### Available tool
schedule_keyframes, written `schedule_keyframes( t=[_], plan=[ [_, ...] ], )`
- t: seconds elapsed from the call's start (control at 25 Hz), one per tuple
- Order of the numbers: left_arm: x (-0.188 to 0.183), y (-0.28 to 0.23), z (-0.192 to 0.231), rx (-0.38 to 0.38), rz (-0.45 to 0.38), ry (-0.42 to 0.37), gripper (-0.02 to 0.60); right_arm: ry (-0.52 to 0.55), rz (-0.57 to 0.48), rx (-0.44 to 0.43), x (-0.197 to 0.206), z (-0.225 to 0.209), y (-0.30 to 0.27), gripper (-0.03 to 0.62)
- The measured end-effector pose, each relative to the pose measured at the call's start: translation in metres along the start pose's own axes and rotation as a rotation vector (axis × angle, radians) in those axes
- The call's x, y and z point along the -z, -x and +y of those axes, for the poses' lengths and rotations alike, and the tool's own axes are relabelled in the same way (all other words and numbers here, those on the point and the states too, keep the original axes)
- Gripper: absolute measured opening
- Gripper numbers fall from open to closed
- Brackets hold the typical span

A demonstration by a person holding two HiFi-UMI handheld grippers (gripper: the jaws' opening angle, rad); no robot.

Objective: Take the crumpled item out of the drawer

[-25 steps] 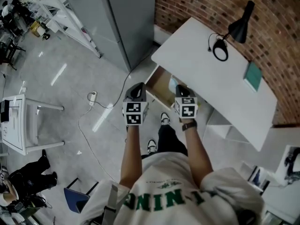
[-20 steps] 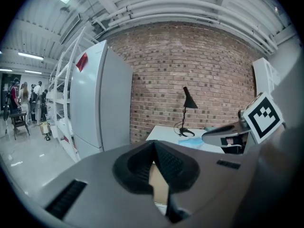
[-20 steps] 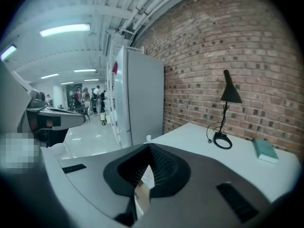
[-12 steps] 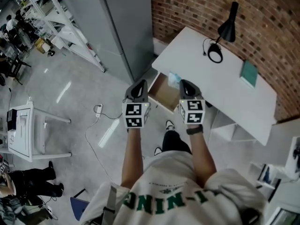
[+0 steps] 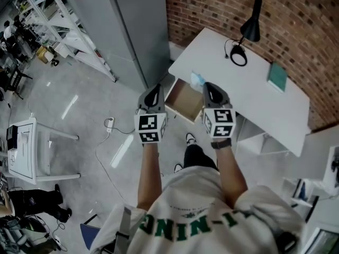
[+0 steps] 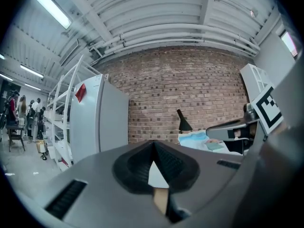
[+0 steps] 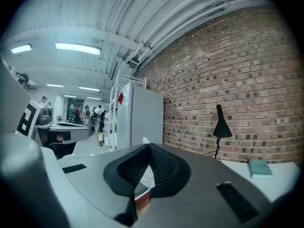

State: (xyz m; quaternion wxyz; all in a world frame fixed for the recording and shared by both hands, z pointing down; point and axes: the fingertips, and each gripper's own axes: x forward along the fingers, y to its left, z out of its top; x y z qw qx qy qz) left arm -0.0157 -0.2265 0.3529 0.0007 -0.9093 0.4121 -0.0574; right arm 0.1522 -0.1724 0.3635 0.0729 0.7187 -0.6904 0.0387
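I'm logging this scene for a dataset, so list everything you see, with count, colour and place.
desk: 1, white, by brick wall
drawer: 1, tan inside, open under desk
crumpled item: 1, pale blue, at right tongs' tip
lamp: 1, black, on desk
book: 1, teal, on desk
cabinet: 1, grey, left of desk
left tongs: 1, grey, shut, empty
right tongs: 1, grey, shut on crumpled item

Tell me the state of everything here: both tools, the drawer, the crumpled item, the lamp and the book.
Left tool: shut, empty.
Right tool: shut on the crumpled item.
Crumpled item: out of the drawer, held near the desk edge.
Drawer: open, nothing visible inside.
Lamp: upright; cannot tell if lit.
Book: closed, lying flat.
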Motion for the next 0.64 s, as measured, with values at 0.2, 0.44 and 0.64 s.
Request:
schedule_keyframes(
  t=[0.2,0.44,0.64],
  plan=[
    [0.007,0.001,-0.004,0.013,0.019,0.013,-0.003,-0.003,-0.001,-0.017,0.001,0.003,0.003,0.003],
    [0.014,-0.002,0.003,0.005,0.021,0.040,-0.003,0.004,0.034,-0.034,0.010,0.008,-0.004,0.003],
    [0.037,-0.008,0.018,-0.013,0.062,0.061,-0.003,0.021,0.076,-0.045,0.025,0.014,-0.020,0.003]
  ],
)
